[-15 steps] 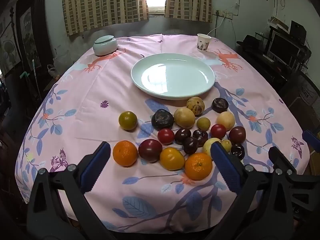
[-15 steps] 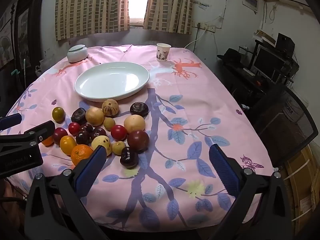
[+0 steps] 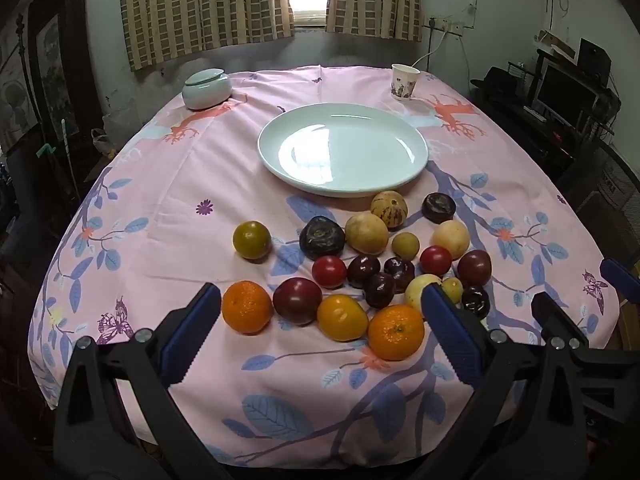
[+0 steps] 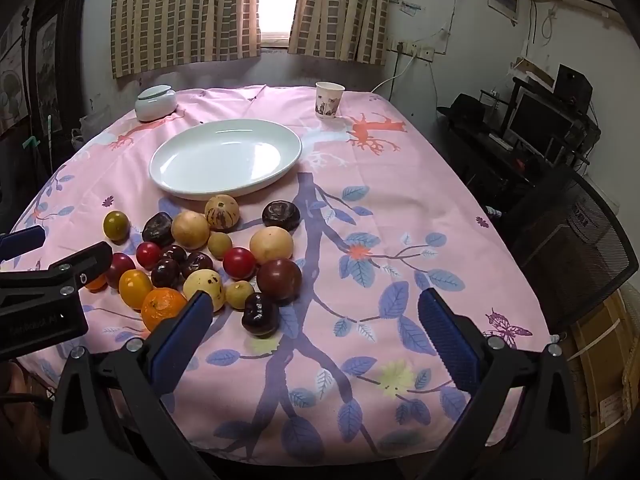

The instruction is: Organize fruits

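A cluster of several fruits lies on the pink floral tablecloth (image 3: 168, 208) in front of an empty white oval plate (image 3: 343, 150): two oranges (image 3: 247, 306) (image 3: 395, 332), a yellow fruit (image 3: 342, 317), dark plums (image 3: 297, 300), red tomatoes (image 3: 329, 271), tan round fruits (image 3: 366, 233). My left gripper (image 3: 320, 328) is open and empty, hovering just in front of the near fruits. My right gripper (image 4: 314, 332) is open and empty, to the right of the cluster (image 4: 200, 256), near a dark plum (image 4: 260, 314). The plate also shows in the right wrist view (image 4: 226, 158).
A lidded pale ceramic jar (image 3: 207, 89) stands at the far left, a paper cup (image 3: 405, 81) at the far right. A mesh chair (image 4: 572, 248) and a desk with a monitor (image 4: 540, 120) stand to the table's right. Curtains hang at the back.
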Available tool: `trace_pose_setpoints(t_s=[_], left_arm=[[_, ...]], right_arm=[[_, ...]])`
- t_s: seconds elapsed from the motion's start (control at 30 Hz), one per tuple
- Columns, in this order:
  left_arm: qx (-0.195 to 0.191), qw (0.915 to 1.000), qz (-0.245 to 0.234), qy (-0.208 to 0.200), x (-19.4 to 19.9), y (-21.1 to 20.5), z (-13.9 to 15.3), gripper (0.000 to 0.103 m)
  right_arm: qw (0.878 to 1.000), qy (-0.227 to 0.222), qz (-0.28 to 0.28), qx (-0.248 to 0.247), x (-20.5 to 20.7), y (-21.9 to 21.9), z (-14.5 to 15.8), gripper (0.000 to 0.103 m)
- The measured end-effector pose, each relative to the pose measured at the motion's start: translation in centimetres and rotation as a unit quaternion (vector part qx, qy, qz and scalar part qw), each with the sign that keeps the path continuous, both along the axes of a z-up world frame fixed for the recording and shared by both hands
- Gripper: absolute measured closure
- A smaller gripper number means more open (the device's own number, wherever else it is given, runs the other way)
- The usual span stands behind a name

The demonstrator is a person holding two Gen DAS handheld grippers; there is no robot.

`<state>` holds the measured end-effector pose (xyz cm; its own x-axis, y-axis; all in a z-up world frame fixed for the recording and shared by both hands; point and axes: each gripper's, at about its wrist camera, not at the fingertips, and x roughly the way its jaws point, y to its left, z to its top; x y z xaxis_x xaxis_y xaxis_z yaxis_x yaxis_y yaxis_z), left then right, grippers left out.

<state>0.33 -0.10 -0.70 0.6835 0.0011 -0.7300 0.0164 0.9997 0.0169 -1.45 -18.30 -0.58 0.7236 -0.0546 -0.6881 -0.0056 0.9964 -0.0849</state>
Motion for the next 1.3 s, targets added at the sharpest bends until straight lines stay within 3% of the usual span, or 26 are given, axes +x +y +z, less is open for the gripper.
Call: trace_pose_setpoints(t_s=[1.3], left_arm=[[-0.006,1.0,-0.002,0.005,0.17,0.22,-0.02,0.002]], right_arm=[[1.0,0.005,0.003,-0.004,0.36,0.57,-0.43,0.001]])
